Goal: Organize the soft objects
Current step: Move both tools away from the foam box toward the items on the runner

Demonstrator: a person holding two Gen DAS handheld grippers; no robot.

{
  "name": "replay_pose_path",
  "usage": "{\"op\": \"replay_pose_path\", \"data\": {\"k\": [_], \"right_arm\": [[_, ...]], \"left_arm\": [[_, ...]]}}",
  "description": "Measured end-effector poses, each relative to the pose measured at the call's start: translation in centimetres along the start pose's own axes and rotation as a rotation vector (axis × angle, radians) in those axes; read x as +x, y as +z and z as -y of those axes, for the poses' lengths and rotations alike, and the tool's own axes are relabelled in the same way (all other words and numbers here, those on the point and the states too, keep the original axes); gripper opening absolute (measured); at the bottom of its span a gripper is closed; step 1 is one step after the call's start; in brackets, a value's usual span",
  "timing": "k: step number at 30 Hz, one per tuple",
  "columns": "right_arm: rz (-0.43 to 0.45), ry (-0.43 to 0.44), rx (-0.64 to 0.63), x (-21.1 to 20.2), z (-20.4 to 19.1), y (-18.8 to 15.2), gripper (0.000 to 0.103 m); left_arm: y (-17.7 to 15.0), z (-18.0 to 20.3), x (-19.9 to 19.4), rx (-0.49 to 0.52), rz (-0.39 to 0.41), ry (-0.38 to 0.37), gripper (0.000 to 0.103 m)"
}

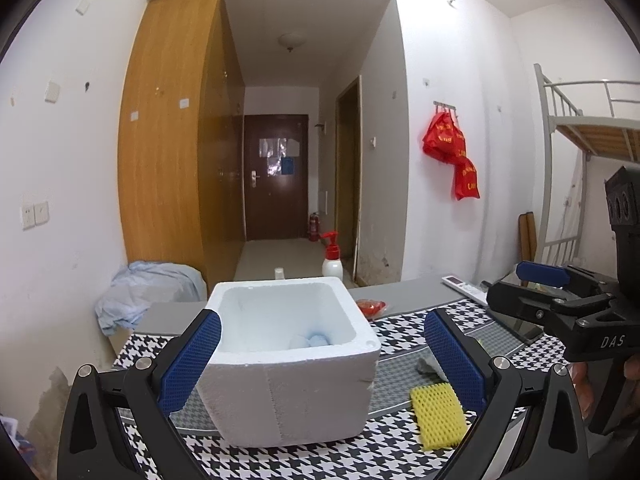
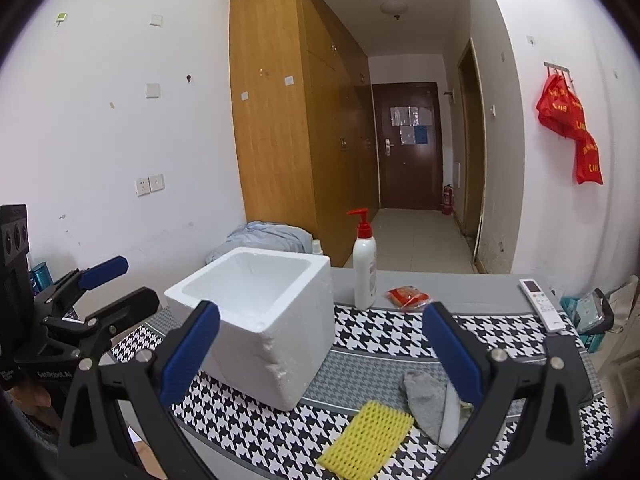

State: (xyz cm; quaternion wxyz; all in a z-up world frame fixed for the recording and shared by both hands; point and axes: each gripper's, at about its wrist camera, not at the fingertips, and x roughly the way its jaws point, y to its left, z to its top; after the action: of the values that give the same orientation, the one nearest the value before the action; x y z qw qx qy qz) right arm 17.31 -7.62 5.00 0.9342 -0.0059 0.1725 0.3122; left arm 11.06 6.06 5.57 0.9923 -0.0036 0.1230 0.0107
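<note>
A white foam box (image 1: pixel 288 364) stands on the houndstooth mat; a pale blue soft item (image 1: pixel 314 339) lies inside it. The box also shows in the right wrist view (image 2: pixel 264 320). A yellow mesh sponge (image 1: pixel 438 414) (image 2: pixel 366 438) lies right of the box, beside a grey cloth (image 2: pixel 426 400) and a white soft piece (image 2: pixel 450 416). My left gripper (image 1: pixel 322 360) is open and empty, just in front of the box. My right gripper (image 2: pixel 322 352) is open and empty, above the mat near the sponge and cloth; it also shows in the left wrist view (image 1: pixel 548 292).
A pump bottle (image 2: pixel 365 268) stands behind the box. A red packet (image 2: pixel 408 297) and a white remote (image 2: pixel 542 306) lie on the grey table (image 2: pixel 460 288). A blue cloth heap (image 1: pixel 140 292) sits left. A bunk bed frame (image 1: pixel 580 140) is on the right.
</note>
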Motion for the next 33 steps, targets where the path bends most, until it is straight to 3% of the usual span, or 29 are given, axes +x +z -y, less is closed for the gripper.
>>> {"op": "replay_pose_path", "data": {"k": [16, 23, 33], "right_arm": [[-0.02, -0.037, -0.022, 0.4, 1.2, -3.2, 0.103], [-0.038, -0.049, 0.002, 0.5, 1.8, -4.7, 0.103], [-0.054, -0.052, 0.012, 0.4, 2.1, -6.3, 0.103]], "left_arm": [[-3.2, 0.3, 0.6, -0.013, -0.027, -0.039, 0.102], [-4.7, 0.2, 1.1, -0.023, -0.033, -0.004, 0.102], [-6.2, 0.5, 2.1, -0.046, -0.062, -0.046, 0.102]]}}
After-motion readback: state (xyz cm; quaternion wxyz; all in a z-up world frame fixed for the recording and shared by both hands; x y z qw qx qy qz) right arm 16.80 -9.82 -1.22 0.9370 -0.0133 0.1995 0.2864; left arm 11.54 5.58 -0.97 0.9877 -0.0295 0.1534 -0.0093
